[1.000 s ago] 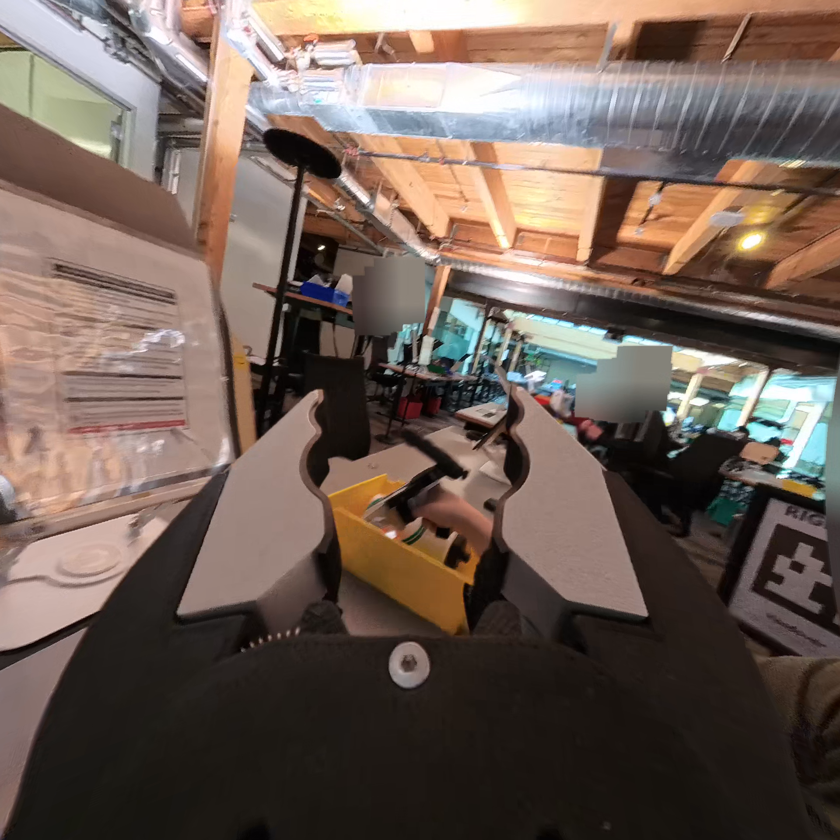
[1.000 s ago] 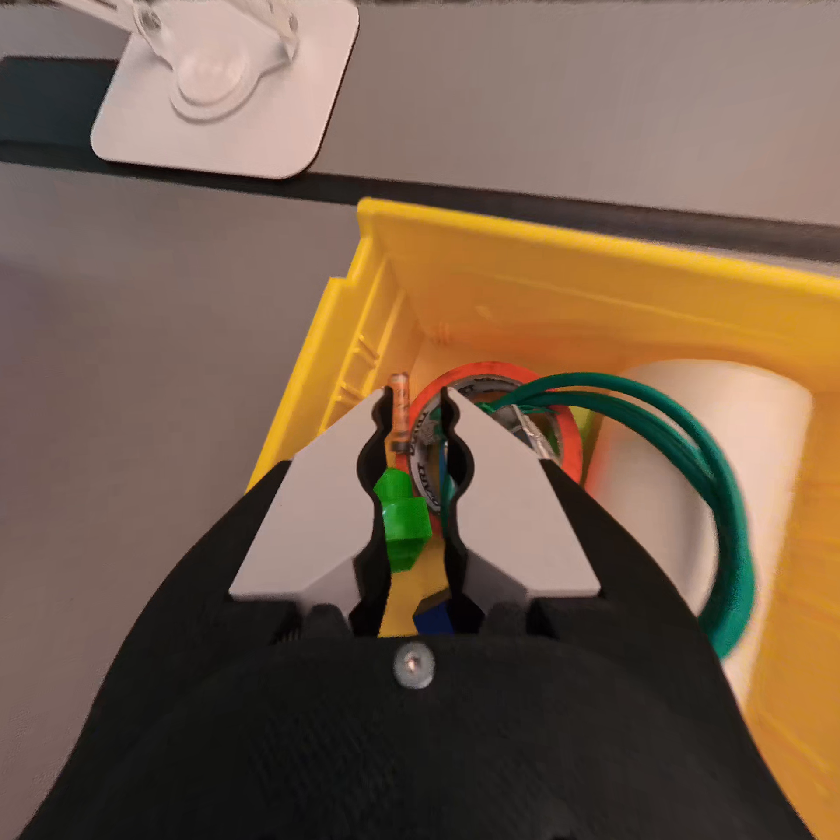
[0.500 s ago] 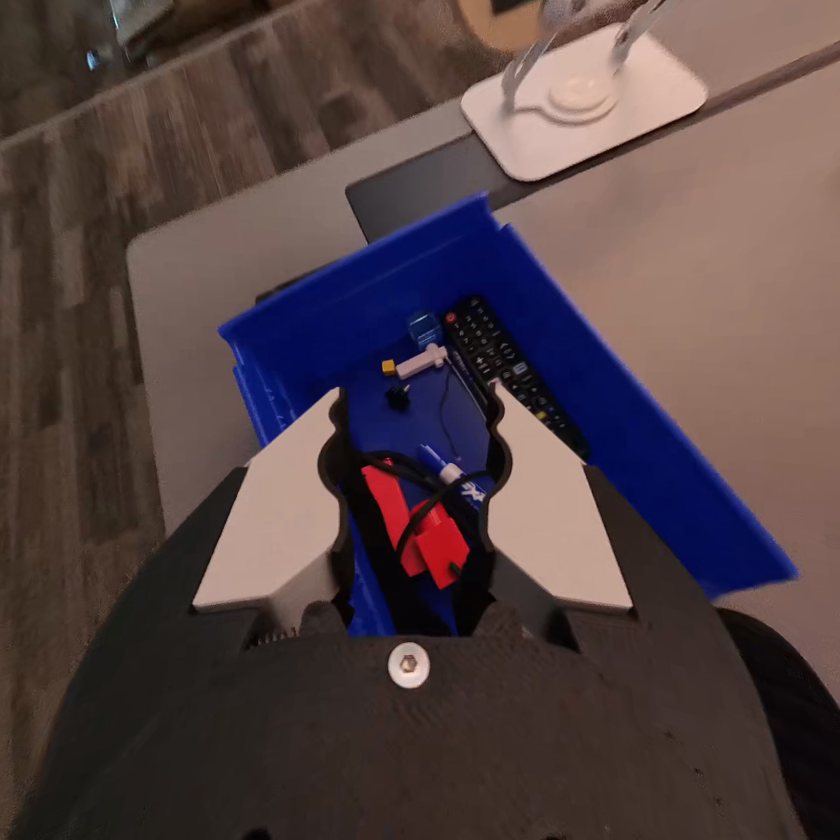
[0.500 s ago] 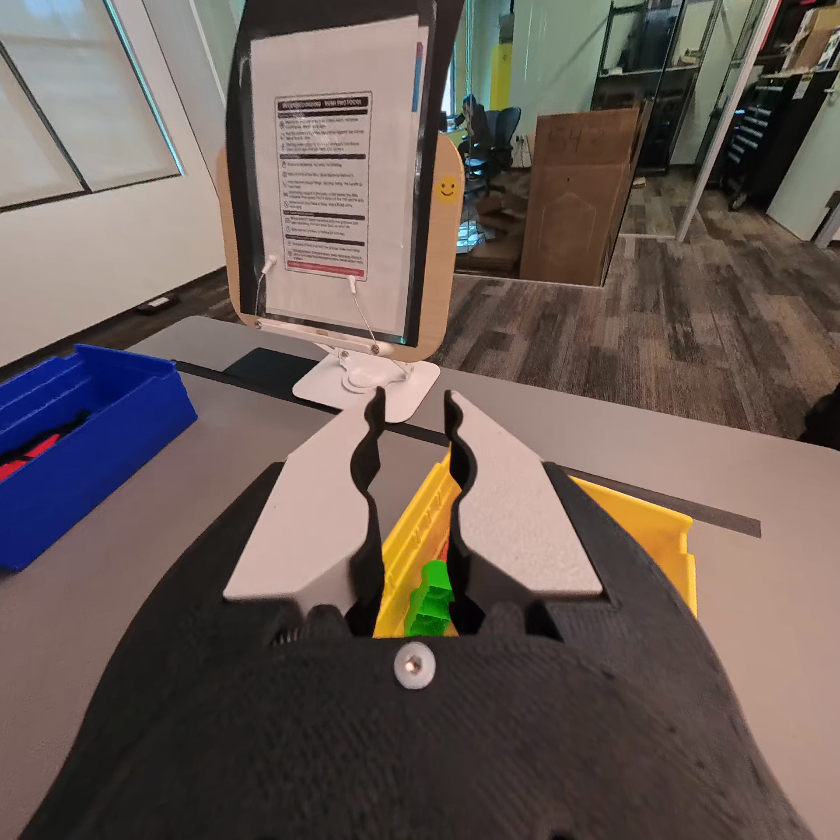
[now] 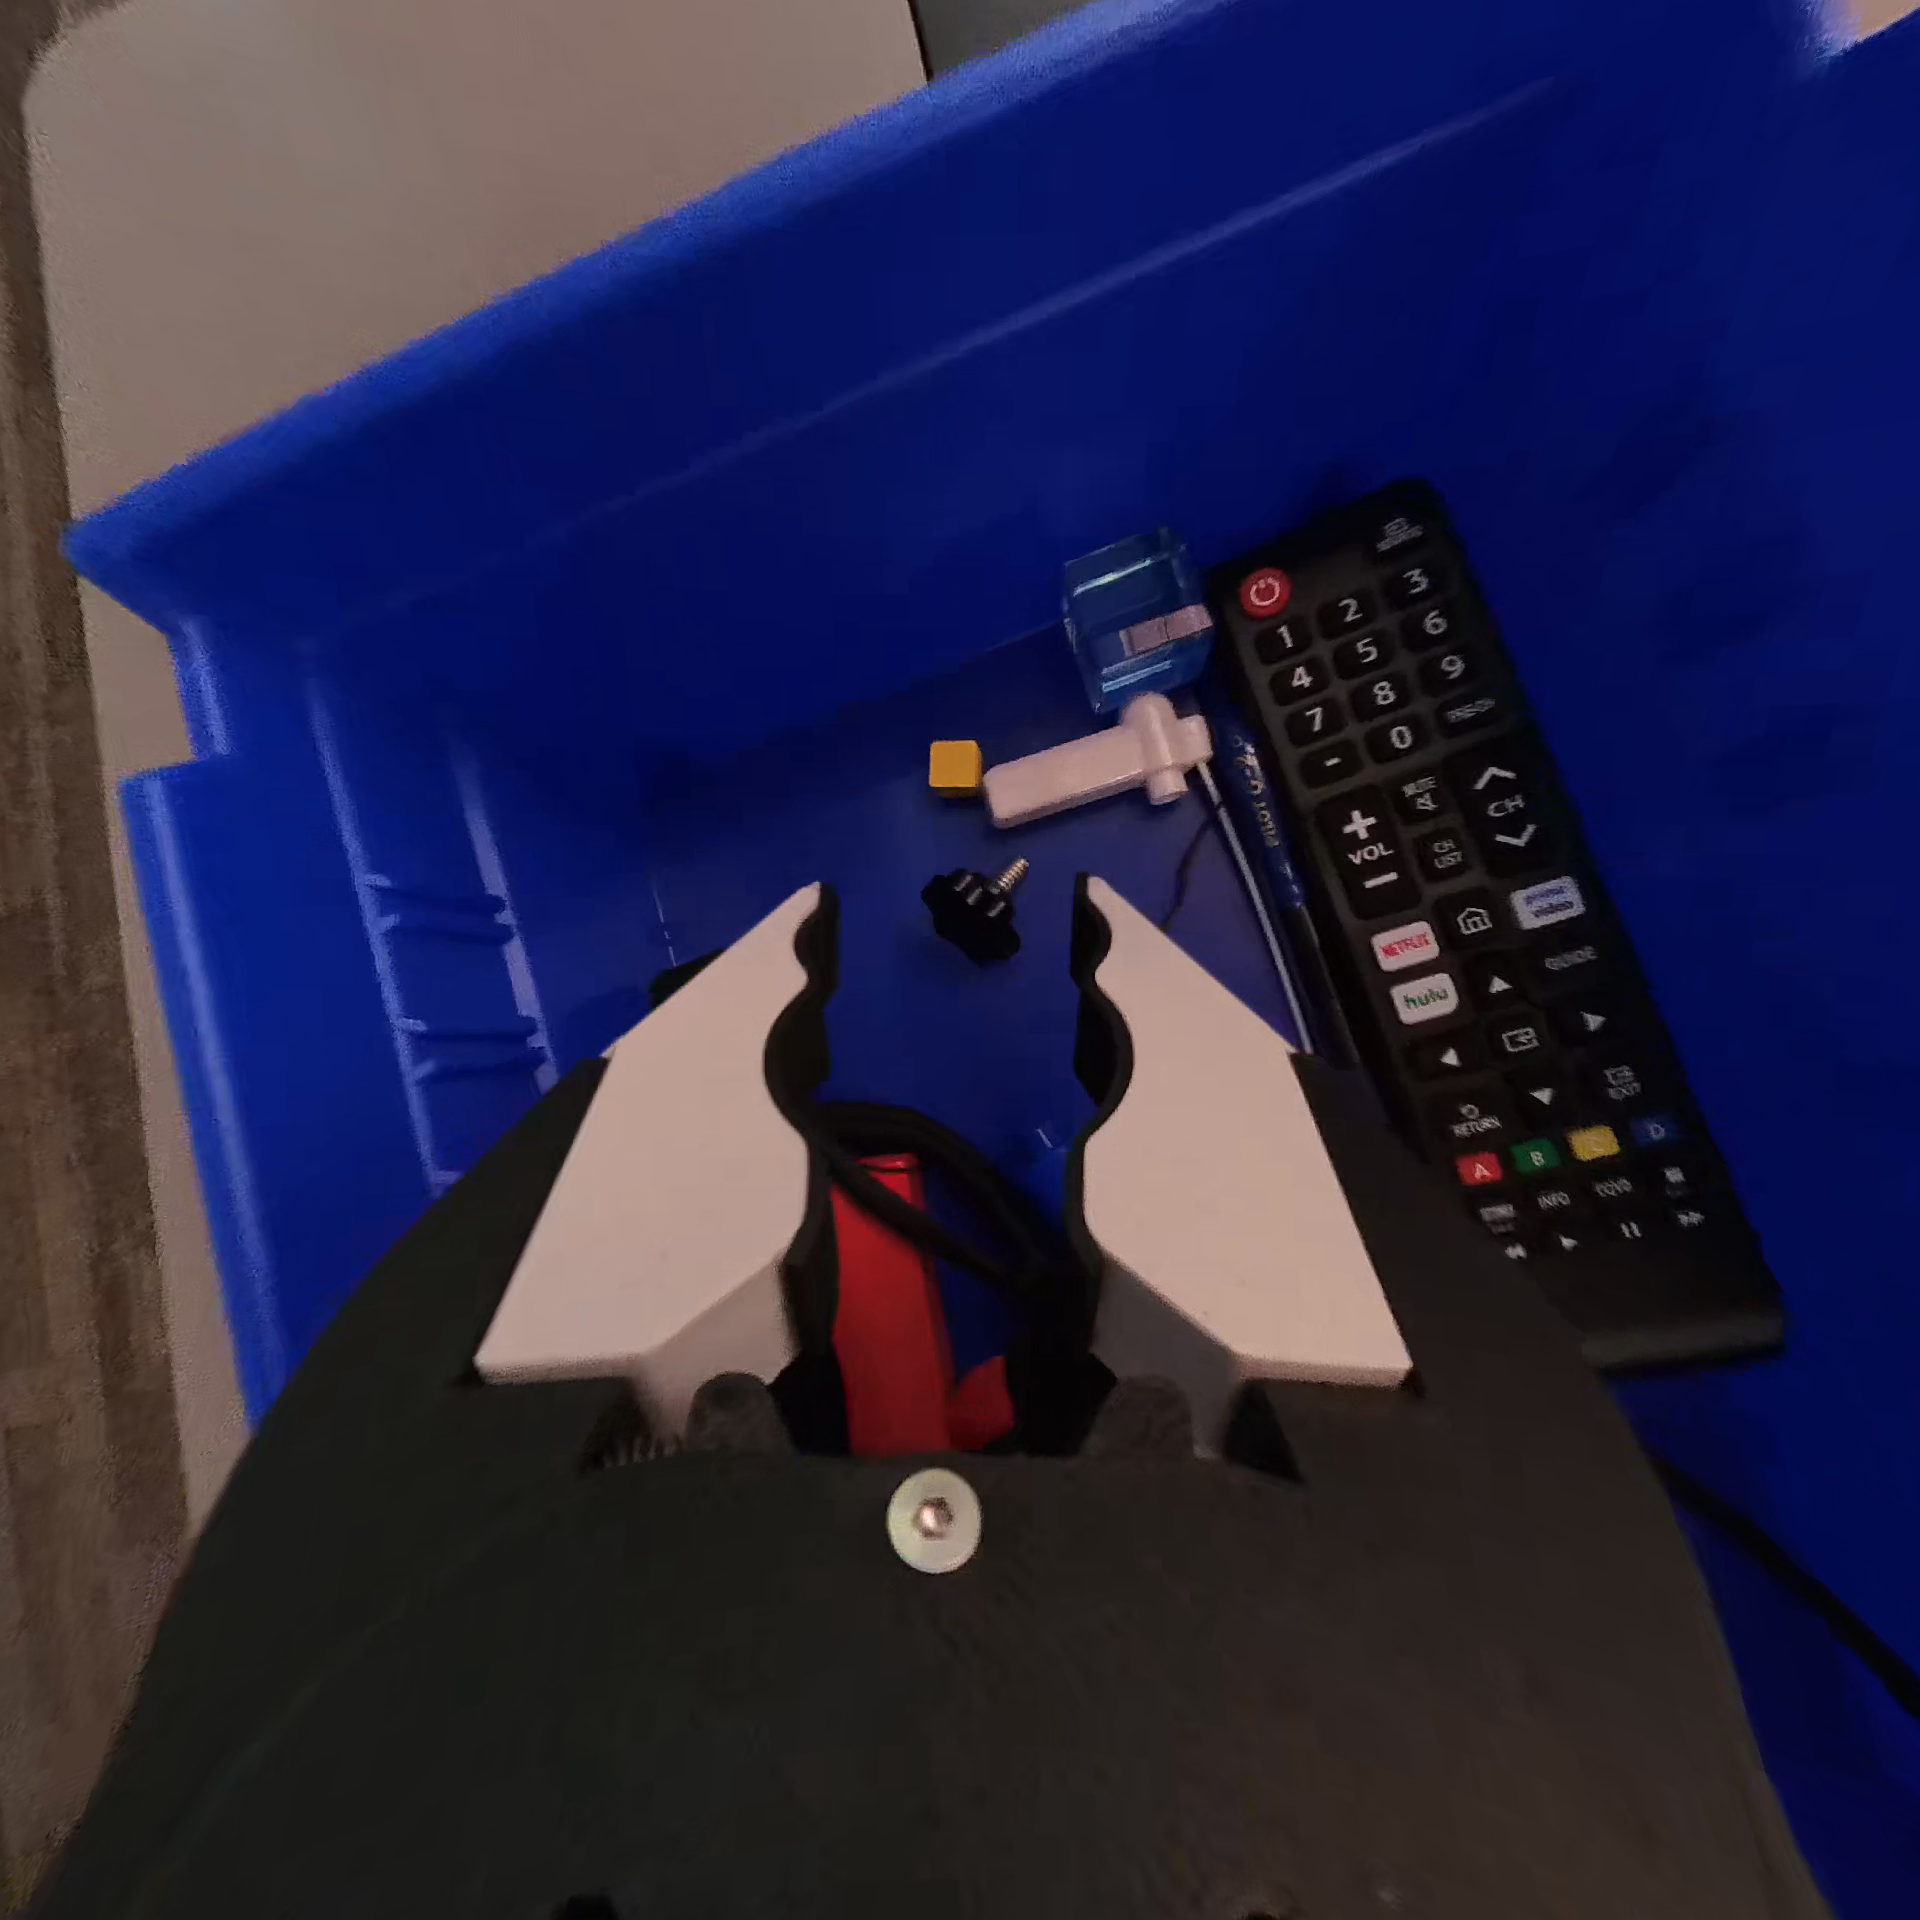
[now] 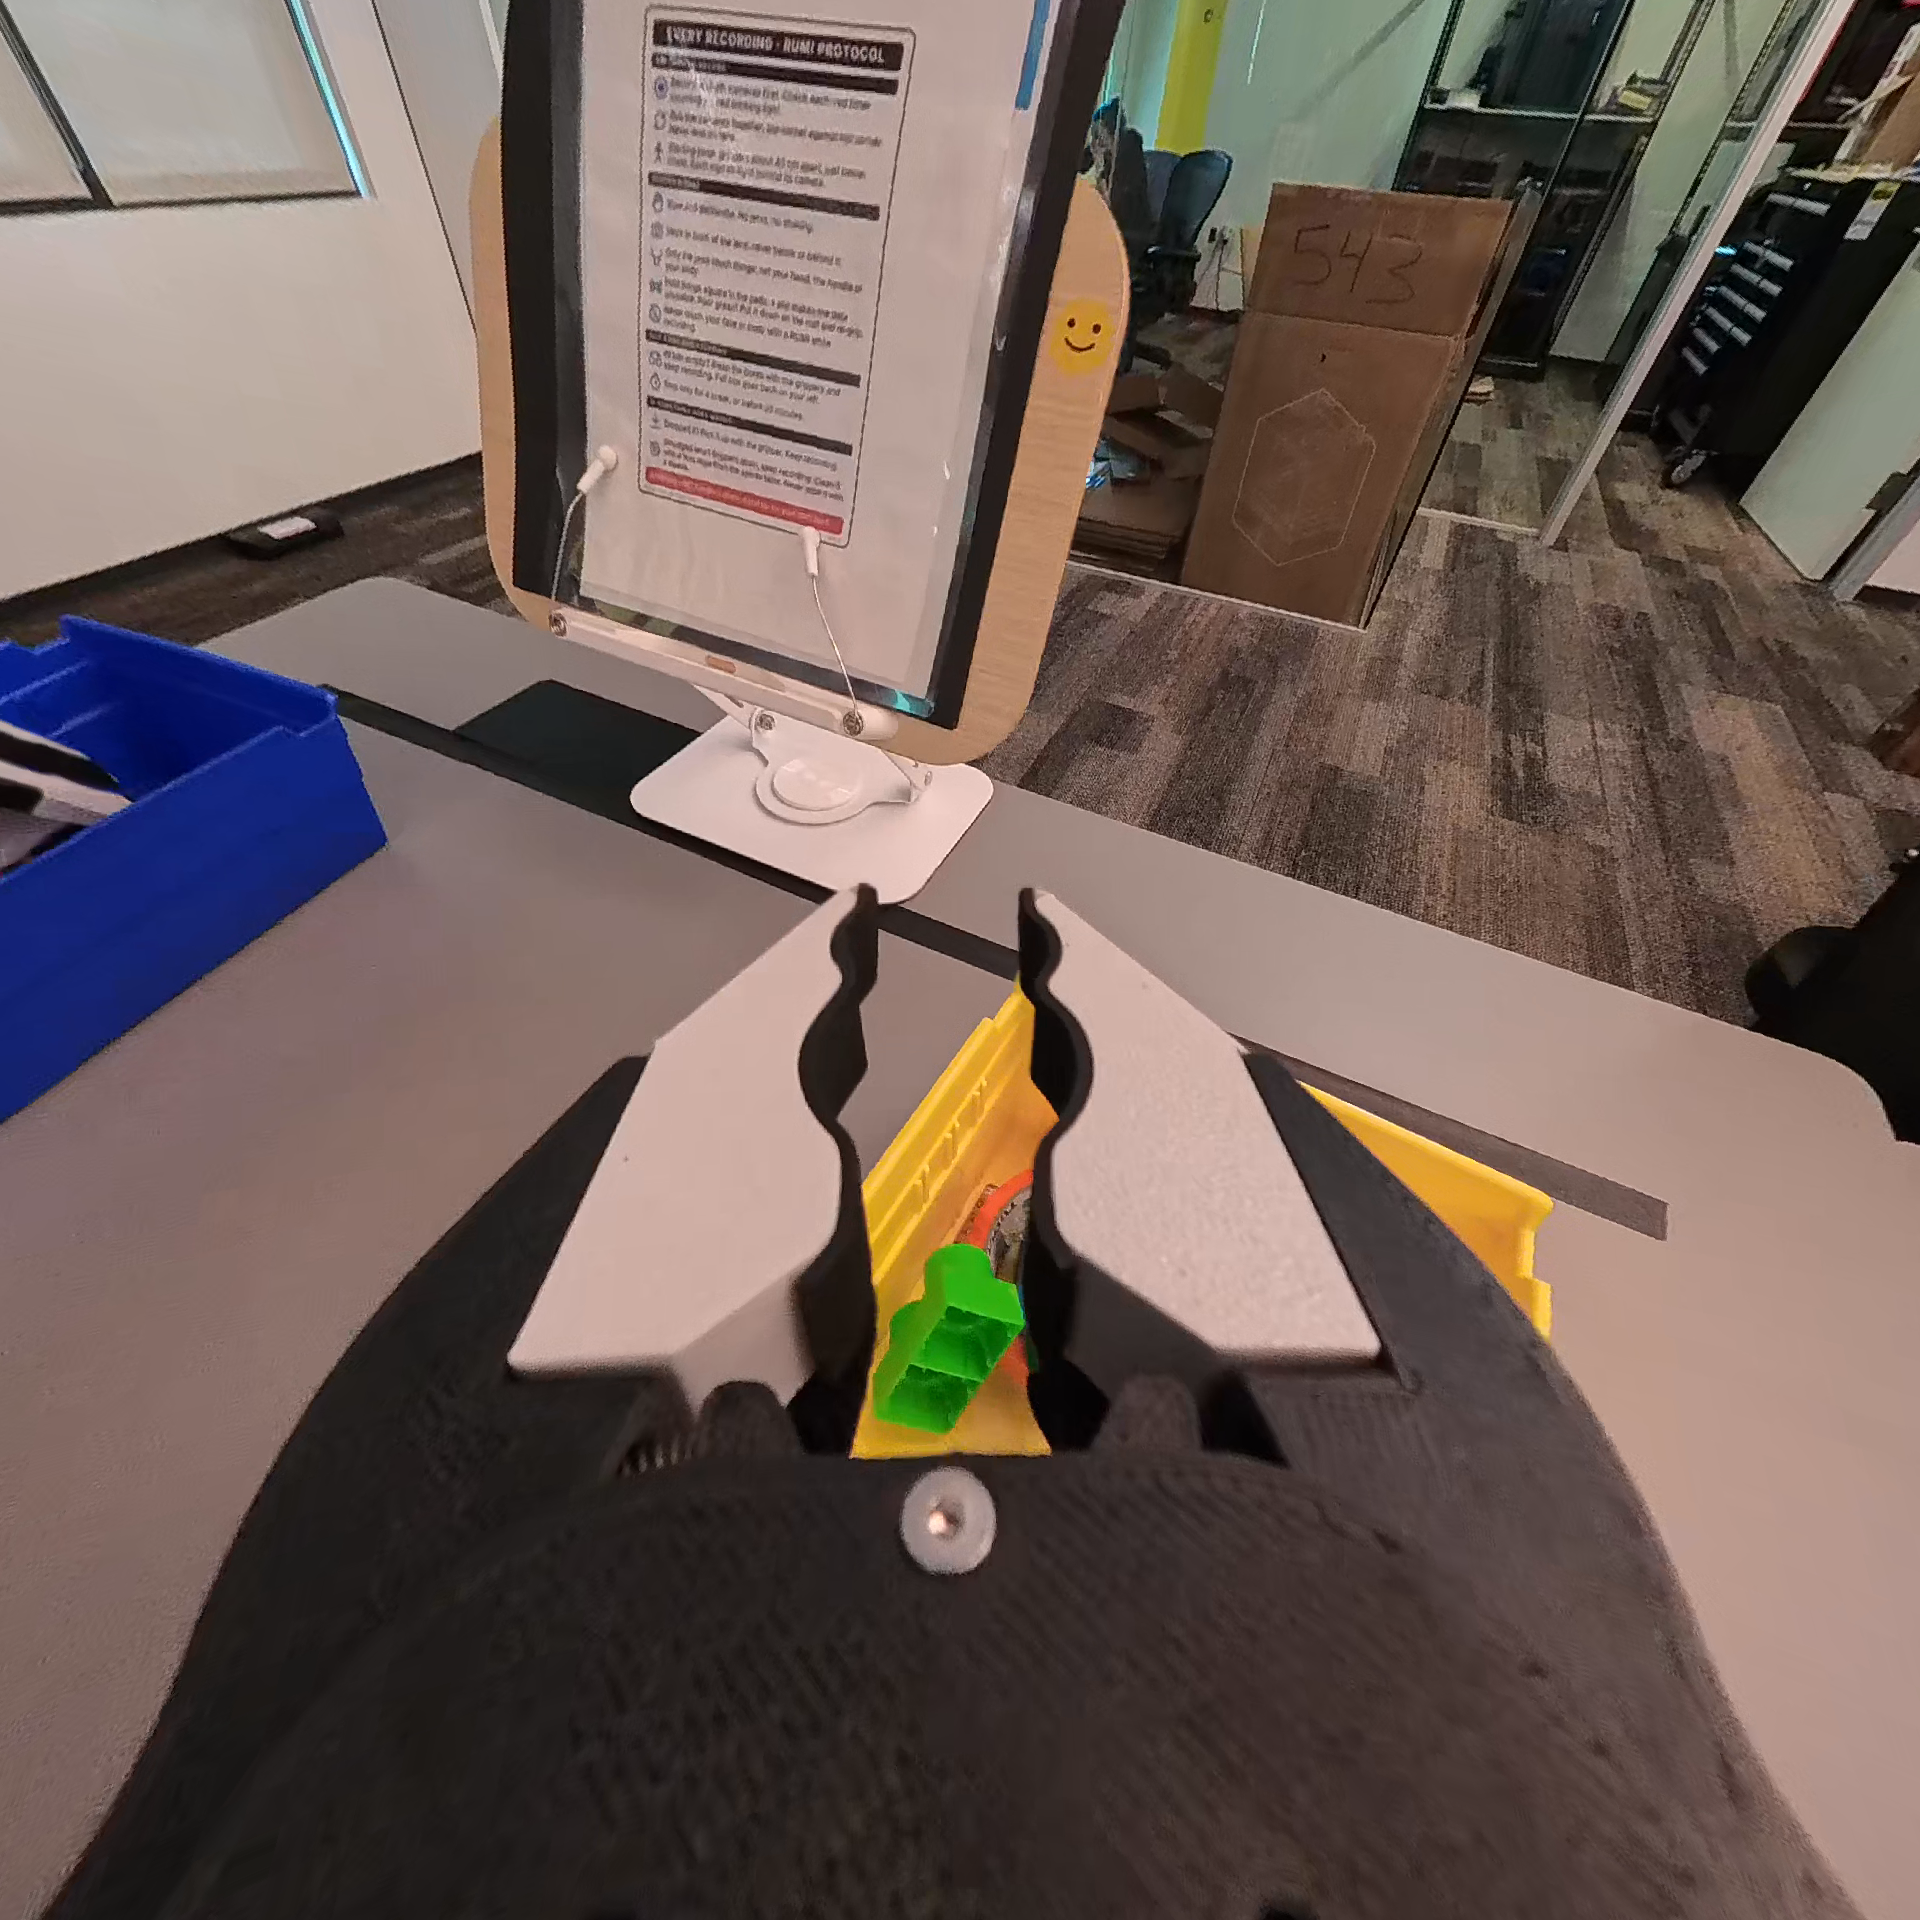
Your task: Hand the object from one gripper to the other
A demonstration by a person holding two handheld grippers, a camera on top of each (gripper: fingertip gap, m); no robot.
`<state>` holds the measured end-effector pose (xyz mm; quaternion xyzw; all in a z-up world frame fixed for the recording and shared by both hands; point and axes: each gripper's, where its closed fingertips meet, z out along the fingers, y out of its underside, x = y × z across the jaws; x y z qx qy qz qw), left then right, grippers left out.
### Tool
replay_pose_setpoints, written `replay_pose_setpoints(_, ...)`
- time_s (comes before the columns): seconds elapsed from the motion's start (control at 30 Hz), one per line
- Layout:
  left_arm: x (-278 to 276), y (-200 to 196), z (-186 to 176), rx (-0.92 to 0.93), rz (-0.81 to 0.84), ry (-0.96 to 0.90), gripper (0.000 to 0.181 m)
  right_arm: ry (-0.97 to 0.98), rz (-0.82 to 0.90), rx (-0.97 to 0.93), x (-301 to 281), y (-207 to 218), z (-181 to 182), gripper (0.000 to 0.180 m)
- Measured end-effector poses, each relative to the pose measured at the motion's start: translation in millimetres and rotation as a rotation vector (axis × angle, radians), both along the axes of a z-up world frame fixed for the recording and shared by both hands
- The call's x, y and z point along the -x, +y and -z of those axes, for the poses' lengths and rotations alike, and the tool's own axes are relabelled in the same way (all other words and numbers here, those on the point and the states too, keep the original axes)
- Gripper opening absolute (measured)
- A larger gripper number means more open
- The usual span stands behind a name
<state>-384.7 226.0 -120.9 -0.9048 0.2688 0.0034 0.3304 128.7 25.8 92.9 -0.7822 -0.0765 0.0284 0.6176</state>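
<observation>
Right now my left gripper (image 5: 948, 899) hangs tilted down into the blue bin (image 5: 727, 436), its 2 fingers spread wide with nothing between them. Just beyond the tips lies a small black knob with a screw stud (image 5: 971, 909). Farther on sit a tiny yellow cube (image 5: 955, 769) touching the end of a white plastic latch piece (image 5: 1091, 774), and a clear blue block (image 5: 1138, 623) beside the top of a black TV remote (image 5: 1455, 894). The remote lies along the bin's right side, with a blue pen (image 5: 1262, 821) tucked against its left edge. Down near my finger roots I see a red plastic part (image 5: 888, 1299) crossed by a black cable (image 5: 935, 1174), both on the bin floor.

My right gripper (image 6: 945, 899) points forward over the grey table (image 6: 364, 1039), fingers apart by a moderate gap and empty. Below them, in the yellow bin (image 6: 1434, 1174), a green toy brick (image 6: 945, 1335) rests against the near wall, with an orange ring (image 6: 1003, 1195) partly hidden behind it. Ahead stands a paper sheet in a holder (image 6: 769, 312) on a white base (image 6: 810, 821). The blue bin (image 6: 208, 831) sits well to the left.
</observation>
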Motion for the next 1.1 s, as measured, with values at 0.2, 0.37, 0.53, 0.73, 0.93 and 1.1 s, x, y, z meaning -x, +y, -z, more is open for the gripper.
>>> replay_pose_setpoints(0.2,6,4,18,0.015,-0.017,0.025,0.038,-0.016,0.001,0.010,1,1,2,0.026)
replay_pose_setpoints(0.37,4,3,25,0.037,0.000,0.005,0.019,-0.032,0.004,0.020,2,2,4,0.026)
replay_pose_setpoints(0.53,3,3,21,0.037,0.017,-0.023,0.017,-0.037,0.002,0.019,3,1,3,0.026)
replay_pose_setpoints(0.73,-14,0,-53,-0.148,0.054,-0.178,0.017,-0.105,-0.051,-0.049,23,2,-11,0.026)
replay_pose_setpoints(0.93,-110,-82,-197,-0.171,0.444,-0.976,0.016,-0.302,-0.251,-0.244,95,1,-34,0.027)
replay_pose_setpoints(1.1,-148,-173,-266,0.114,0.823,-1.440,0.016,-0.453,-0.519,-0.484,193,-21,-47,0.044)
